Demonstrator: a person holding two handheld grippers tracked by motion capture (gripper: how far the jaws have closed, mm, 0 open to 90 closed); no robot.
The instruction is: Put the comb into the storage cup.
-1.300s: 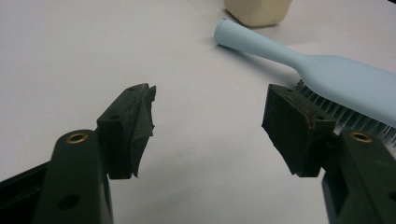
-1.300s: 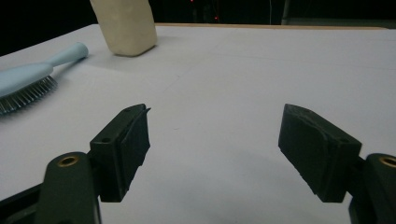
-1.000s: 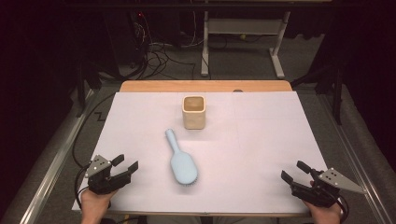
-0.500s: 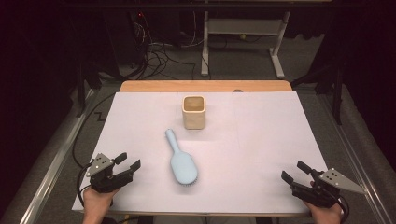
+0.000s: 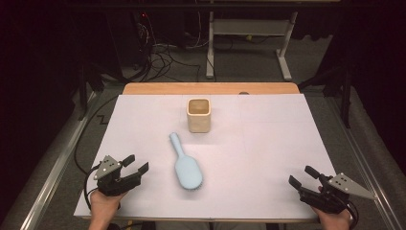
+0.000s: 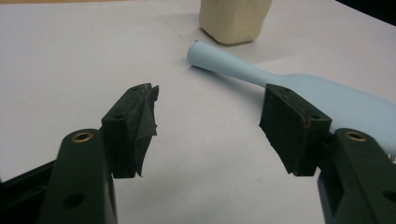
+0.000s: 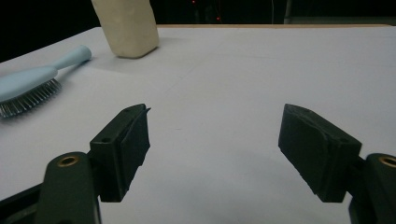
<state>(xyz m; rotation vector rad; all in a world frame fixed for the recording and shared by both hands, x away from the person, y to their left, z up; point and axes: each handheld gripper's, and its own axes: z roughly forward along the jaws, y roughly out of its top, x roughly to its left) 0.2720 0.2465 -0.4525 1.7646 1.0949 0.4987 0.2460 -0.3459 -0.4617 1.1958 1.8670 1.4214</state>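
Note:
A light blue hairbrush [image 5: 186, 165] lies bristles down on the white table [image 5: 268, 134], its handle pointing toward a cream square cup [image 5: 198, 115] that stands upright farther back. My left gripper [image 5: 135, 163] rests near the front left corner, open and empty, a short way left of the brush. In the left gripper view the brush handle [image 6: 233, 67] lies beyond my open jaws [image 6: 210, 105], with the cup [image 6: 233, 18] behind it. My right gripper [image 5: 301, 176] sits at the front right, open and empty [image 7: 215, 126]; from there the brush [image 7: 32, 88] and cup [image 7: 128, 28] are far off to the left.
A wooden strip [image 5: 210, 88] shows along the table's far edge. Metal rails [image 5: 52, 167] run down both sides. Beyond the table are dark floor, cables [image 5: 163, 52] and a white stand's legs [image 5: 249, 38].
My left gripper has edged slightly toward the brush. The right gripper, brush and cup have not moved.

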